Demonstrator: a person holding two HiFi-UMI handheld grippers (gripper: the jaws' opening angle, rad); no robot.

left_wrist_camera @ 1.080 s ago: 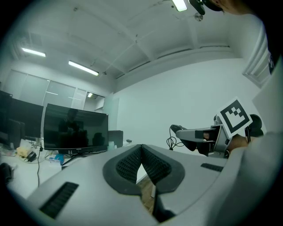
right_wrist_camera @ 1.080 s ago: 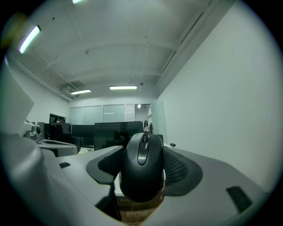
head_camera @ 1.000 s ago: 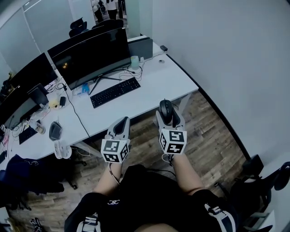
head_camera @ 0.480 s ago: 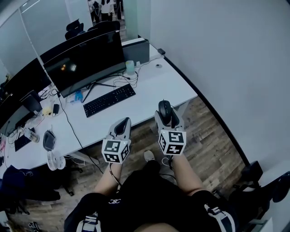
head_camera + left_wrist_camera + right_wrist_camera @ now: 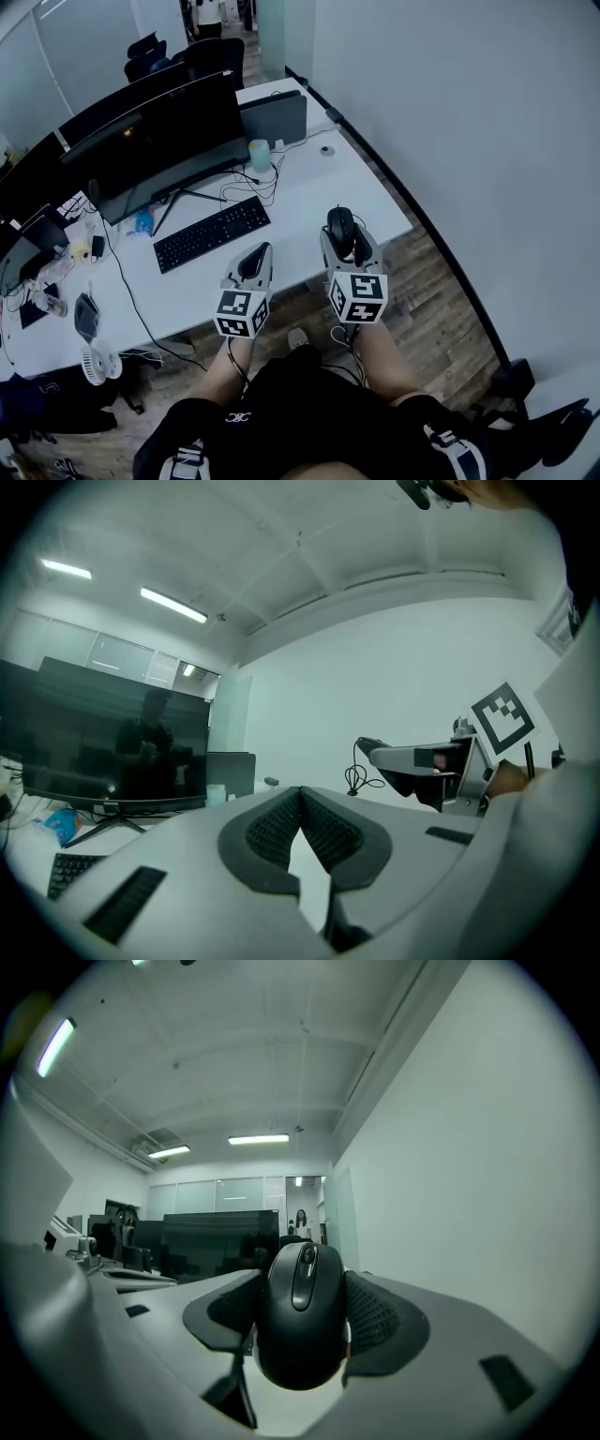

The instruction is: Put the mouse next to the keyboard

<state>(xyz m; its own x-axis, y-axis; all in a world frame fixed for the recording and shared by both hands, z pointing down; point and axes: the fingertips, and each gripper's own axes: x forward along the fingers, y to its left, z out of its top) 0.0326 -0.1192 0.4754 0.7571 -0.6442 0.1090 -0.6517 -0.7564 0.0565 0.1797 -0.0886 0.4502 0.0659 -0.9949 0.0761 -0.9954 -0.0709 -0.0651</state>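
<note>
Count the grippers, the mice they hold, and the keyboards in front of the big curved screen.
Grippers: 2, left gripper and right gripper
Mice: 1, the mouse in the right gripper
Keyboards: 1, the keyboard
Total: 4

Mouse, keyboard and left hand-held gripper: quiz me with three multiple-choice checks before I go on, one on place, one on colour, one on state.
1. Where is the mouse?
A. in the left hand-held gripper
B. in the right hand-held gripper
C. in neither

2. What colour is the keyboard?
A. white
B. grey
C. black

3. How do the left hand-held gripper's jaws stand?
A. together, empty
B. wide apart
C. closed on the mouse

Answers:
1 B: the right gripper view shows the mouse pinched between that gripper's pads.
2 C: the head view shows it black.
3 A: the left gripper view shows the pads meeting at the tips with nothing between them.
</note>
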